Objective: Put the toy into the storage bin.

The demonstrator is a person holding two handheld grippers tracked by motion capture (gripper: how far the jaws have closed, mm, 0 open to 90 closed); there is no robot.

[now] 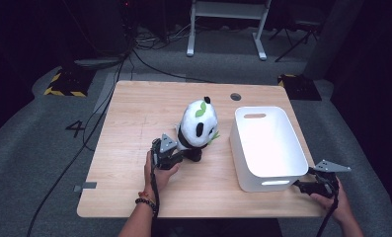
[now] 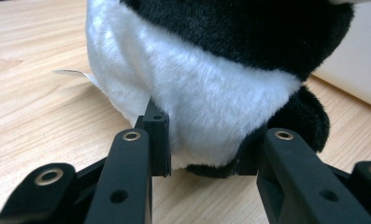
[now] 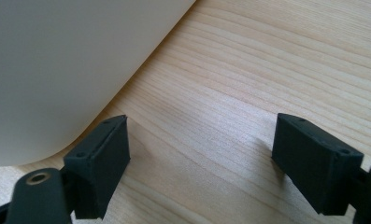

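One plush panda (image 1: 197, 126) sits mid-table on the pale wood-grain table (image 1: 129, 148), soft black-and-white fur, a green leaf patch on its head. One white plastic bin (image 1: 267, 148), rounded corners, stands just right of it. The left gripper (image 2: 204, 154) clamps the panda's furry base. The right gripper (image 3: 199, 163) gapes wide, nothing in it, beside the bin's curved wall.

Black grippers w/ brass-ringed screw holes, grey 3-cornered top plates, black cables; beaded bracelets (image 1: 145, 198) on left wrist.
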